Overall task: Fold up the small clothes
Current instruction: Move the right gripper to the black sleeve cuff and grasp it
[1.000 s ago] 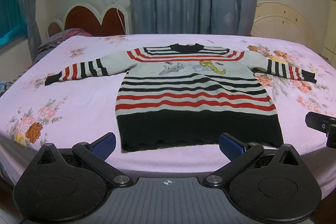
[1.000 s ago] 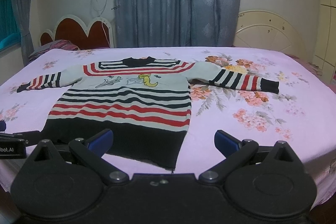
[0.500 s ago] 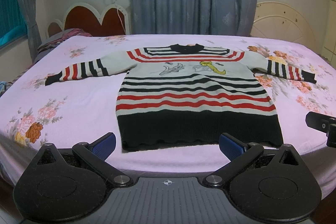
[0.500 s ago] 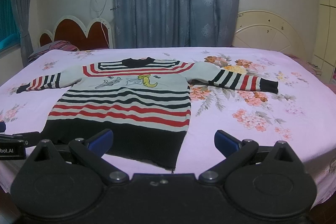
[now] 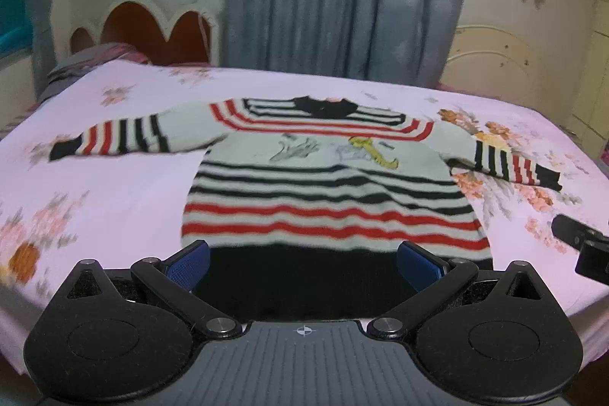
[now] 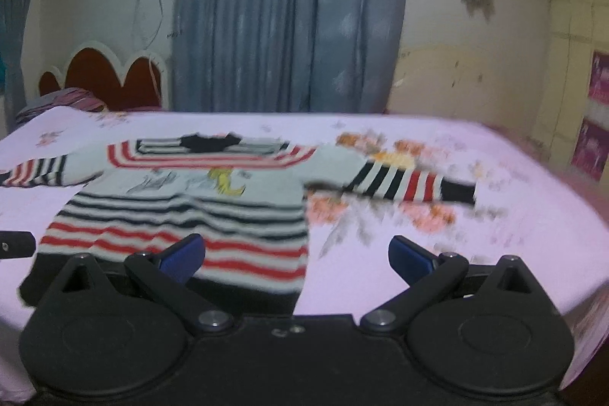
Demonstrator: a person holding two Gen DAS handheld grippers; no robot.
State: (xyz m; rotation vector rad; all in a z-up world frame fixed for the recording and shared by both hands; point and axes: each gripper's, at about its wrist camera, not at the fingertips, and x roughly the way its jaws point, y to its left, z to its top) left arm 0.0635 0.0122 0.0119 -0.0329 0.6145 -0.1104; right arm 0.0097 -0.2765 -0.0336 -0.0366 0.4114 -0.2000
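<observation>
We hover both tongs, left tongs (image 5: pixel 302 259) and right tongs (image 6: pixel 297 253), spread and empty above the flat striped sweater (image 5: pixel 331 193) on the bed (image 5: pixel 114 185); next, probably pinching a sleeve inward.

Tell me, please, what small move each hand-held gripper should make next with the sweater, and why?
Probably ease both forward to the sweater's sleeves. It lies flat and unfolded on the bed, sleeves spread wide. The left hand-held gripper and right hand-held gripper are both open and empty near the black hem, so the left cuff and right cuff seem the natural first grasps.
</observation>
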